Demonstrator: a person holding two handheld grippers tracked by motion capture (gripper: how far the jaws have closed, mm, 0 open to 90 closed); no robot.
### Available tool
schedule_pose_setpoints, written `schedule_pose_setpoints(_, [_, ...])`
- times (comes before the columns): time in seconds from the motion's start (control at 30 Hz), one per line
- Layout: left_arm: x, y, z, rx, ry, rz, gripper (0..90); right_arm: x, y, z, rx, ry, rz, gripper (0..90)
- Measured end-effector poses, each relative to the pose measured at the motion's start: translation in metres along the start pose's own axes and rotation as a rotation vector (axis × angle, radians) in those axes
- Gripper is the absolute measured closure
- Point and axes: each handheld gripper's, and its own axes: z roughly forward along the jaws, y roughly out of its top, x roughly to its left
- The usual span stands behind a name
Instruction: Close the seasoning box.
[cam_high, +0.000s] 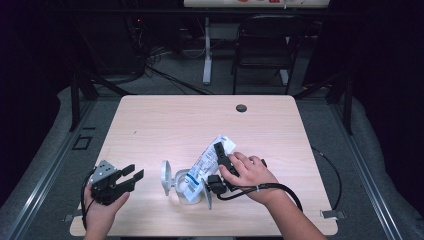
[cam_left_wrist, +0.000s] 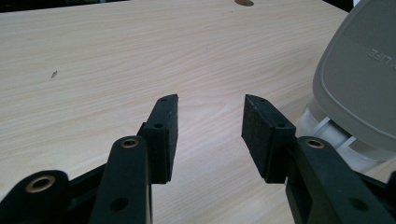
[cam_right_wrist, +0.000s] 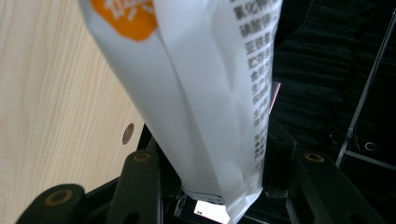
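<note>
Worktop: the pale wood-grain rectangular worktop (cam_high: 165, 120) carries everything near its front edge, within easy reach of both hands; the far half lies bare apart from a small dark round grommet (cam_high: 241, 108) near the back edge.
Pouch: the white soft plastic refill pouch with blue and orange print (cam_high: 207, 159) lies slanted right of the middle, its lower end down in the container's mouth and its sealed top pointing toward the back right corner, which looks like the posture for pouring its contents in.
Container: the white round plastic container with a grey hinged lid (cam_high: 186, 186) stands near the front edge at the middle; the lid (cam_left_wrist: 359, 79) is flipped up on its left, leaving the mouth free for the pouch.
Right tongs: the black right tongs (cam_high: 223, 162) are closed across the pouch's upper part, pads (cam_right_wrist: 275, 154) pressing both sides, I'd say to keep it tilted and steady.
Left tongs: the black left tongs (cam_high: 131, 175) rest wide apart and empty by the front left corner, pointing at the container, seemingly ready to brace it.
</note>
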Motion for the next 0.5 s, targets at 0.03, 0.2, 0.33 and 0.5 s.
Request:
schedule_pose_setpoints(0.03, [0.0, 0.0, 0.0, 0.0, 0.0, 0.0, 56.5, 0.0, -0.0001, 0.0001, -0.001, 0.001, 0.0, 59.1])
schedule_pose_setpoints(0.2, [-0.0001, 0.0, -0.0001, 0.0, 0.001, -0.002, 56.5, -0.0001, 0.0, -0.0006, 0.005, 0.001, -0.004, 59.2])
schedule_pose_setpoints(0.33, [0.0003, -0.0002, 0.0, 0.0, 0.001, -0.002, 56.5, 0.0, 0.0, -0.0008, 0.005, 0.001, -0.004, 59.2])
schedule_pose_setpoints(0.5, [0.0004, -0.0002, 0.0, 0.001, 0.002, -0.002, 56.5, -0.0005, -0.0007, -0.0004, -0.001, -0.004, 0.001, 59.3])
